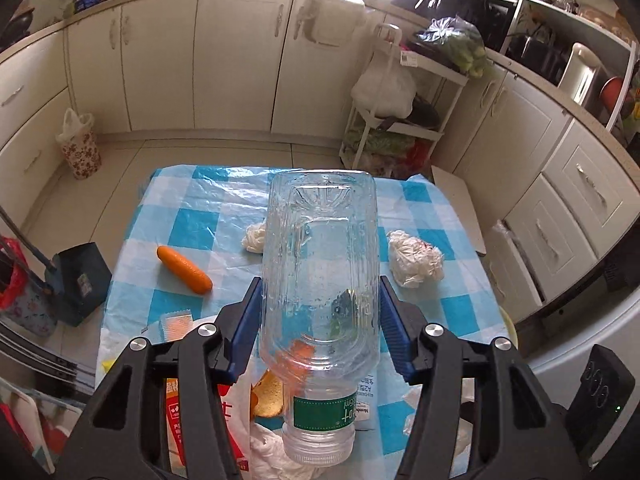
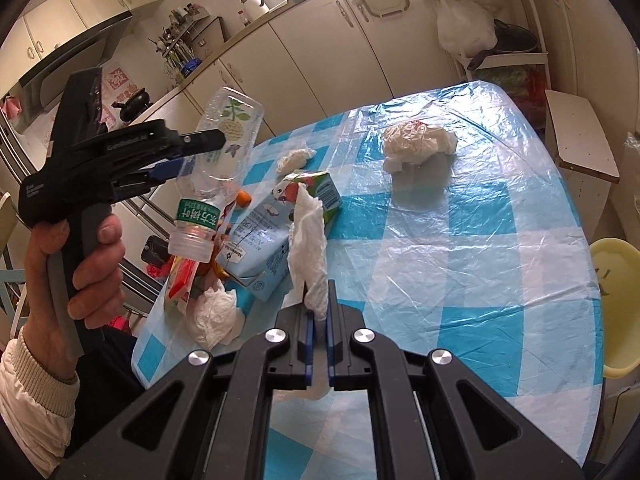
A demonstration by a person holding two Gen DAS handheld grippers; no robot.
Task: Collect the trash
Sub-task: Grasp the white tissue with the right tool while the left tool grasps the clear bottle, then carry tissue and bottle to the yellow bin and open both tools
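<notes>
Left tongs (image 1: pixel 320 304) grip bottle (image 1: pixel 320 280); right tongs (image 2: pixel 318 312) pinch tissue (image 2: pixel 308 240).

The bottle (image 1: pixel 320 280) blocks part of the table (image 1: pixel 440 312) behind it, and its label print is too small to read. The tissue's (image 2: pixel 308 248) lower end vanishes between the right tongs (image 2: pixel 318 344). A yellow stool (image 2: pixel 614 304) is cut by the edge.
</notes>
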